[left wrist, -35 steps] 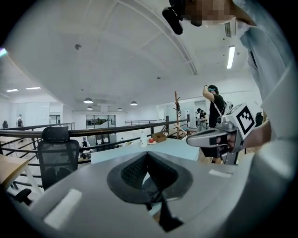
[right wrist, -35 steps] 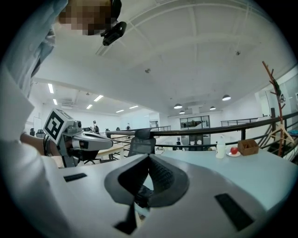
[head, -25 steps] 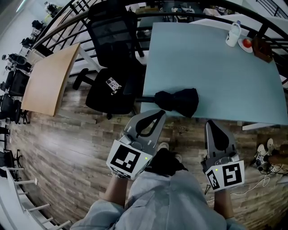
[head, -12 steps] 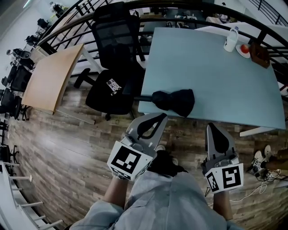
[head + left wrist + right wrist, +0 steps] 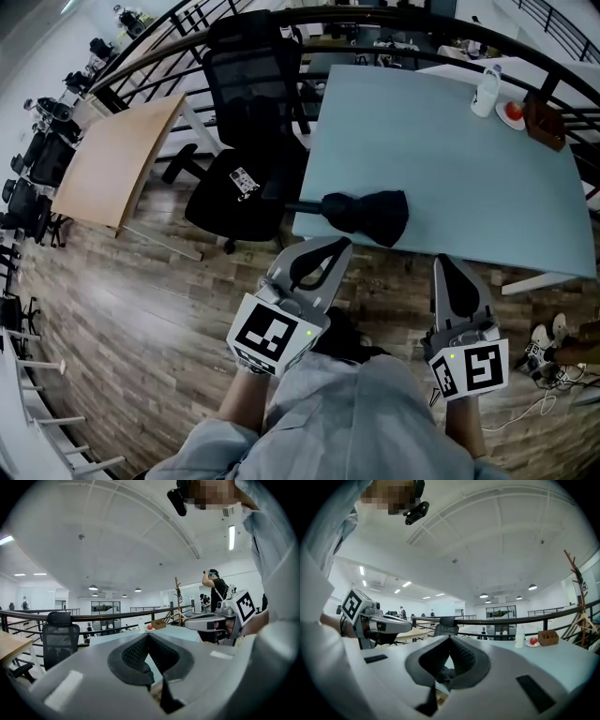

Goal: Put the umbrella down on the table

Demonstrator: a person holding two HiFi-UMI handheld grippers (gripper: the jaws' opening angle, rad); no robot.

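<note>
The folded black umbrella (image 5: 367,212) lies on the pale blue table (image 5: 450,159) near its front edge, with the handle sticking out over the left side. Neither gripper touches it. My left gripper (image 5: 341,244) hangs just in front of the table edge, below the umbrella, jaws together and empty (image 5: 149,636). To its right, my right gripper (image 5: 443,262) is also short of the table, with its jaws meeting at the tips (image 5: 450,638) and nothing in them. Both are held close to the person's body.
A black office chair (image 5: 246,150) stands against the table's left side, and a wooden tabletop (image 5: 112,159) lies farther left. At the table's far right corner are a white bottle (image 5: 485,92), a red apple on a plate (image 5: 513,112) and a brown box (image 5: 546,127). A black railing runs behind.
Both grippers have drawn back slightly from the table edge toward the person. The umbrella lies where it was.
</note>
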